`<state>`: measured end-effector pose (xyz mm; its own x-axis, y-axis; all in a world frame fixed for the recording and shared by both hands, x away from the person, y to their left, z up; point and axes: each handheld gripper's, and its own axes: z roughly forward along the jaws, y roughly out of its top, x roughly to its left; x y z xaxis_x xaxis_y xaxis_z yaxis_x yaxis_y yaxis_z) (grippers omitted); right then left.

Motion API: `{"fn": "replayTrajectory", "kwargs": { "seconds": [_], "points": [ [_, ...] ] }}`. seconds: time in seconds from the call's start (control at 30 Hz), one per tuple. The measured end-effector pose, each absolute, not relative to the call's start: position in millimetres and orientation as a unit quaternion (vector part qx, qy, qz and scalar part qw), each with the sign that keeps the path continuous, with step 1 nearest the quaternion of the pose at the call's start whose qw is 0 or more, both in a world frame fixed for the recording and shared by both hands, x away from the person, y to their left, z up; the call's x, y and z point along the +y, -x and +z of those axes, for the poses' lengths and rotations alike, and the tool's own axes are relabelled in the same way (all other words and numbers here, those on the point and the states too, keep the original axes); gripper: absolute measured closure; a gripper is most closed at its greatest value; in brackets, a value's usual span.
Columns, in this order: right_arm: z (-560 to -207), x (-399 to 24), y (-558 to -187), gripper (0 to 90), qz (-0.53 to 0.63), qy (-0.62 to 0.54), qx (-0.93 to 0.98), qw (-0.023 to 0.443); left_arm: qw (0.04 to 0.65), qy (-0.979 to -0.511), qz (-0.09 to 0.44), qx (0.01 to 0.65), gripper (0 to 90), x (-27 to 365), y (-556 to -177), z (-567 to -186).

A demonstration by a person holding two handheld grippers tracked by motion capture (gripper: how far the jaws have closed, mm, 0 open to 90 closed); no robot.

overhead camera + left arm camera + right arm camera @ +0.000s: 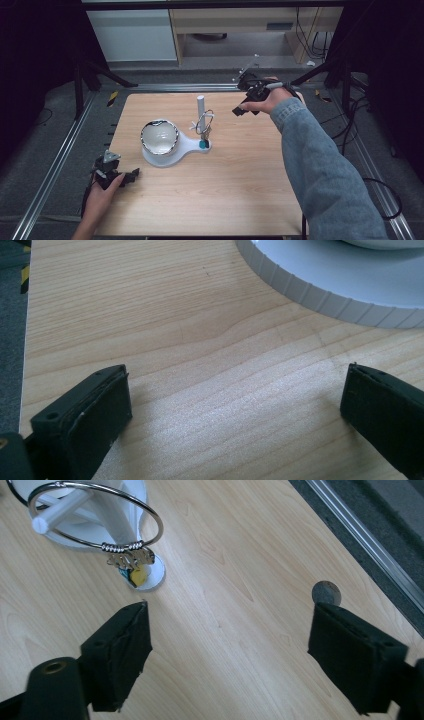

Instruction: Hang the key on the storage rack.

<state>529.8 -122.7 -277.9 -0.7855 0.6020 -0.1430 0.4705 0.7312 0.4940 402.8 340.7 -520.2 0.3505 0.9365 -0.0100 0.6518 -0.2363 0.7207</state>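
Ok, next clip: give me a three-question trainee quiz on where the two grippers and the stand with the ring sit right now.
1. True or false: the metal ring hangs on a peg of the white stand.
2. Which gripper is nearer the bowl? A) left gripper B) right gripper
3. Fill in: both grippers have their jaws ____ over the wooden table.

Key:
1. True. The right gripper view shows the ring looped over the peg.
2. A. It sits by the table's near left corner, facing the stand's ribbed base.
3. Open, with nothing held between them.
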Motion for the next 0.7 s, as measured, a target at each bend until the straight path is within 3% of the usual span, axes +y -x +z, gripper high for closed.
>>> {"fn": "replayTrajectory", "kwargs": {
  "seconds": [0.33,0.7],
  "points": [
    [-289,-144,-522,6.8,0.225,-0.302,0.913,0.156,0.324,-0.755,0.219,0.526,0.0,341,-403,-520],
    [-310,-167,-513,10.7,0.225,-0.324,0.901,0.179,0.324,-0.755,0.219,0.526,0.0,341,-403,-520]
  ]
}}
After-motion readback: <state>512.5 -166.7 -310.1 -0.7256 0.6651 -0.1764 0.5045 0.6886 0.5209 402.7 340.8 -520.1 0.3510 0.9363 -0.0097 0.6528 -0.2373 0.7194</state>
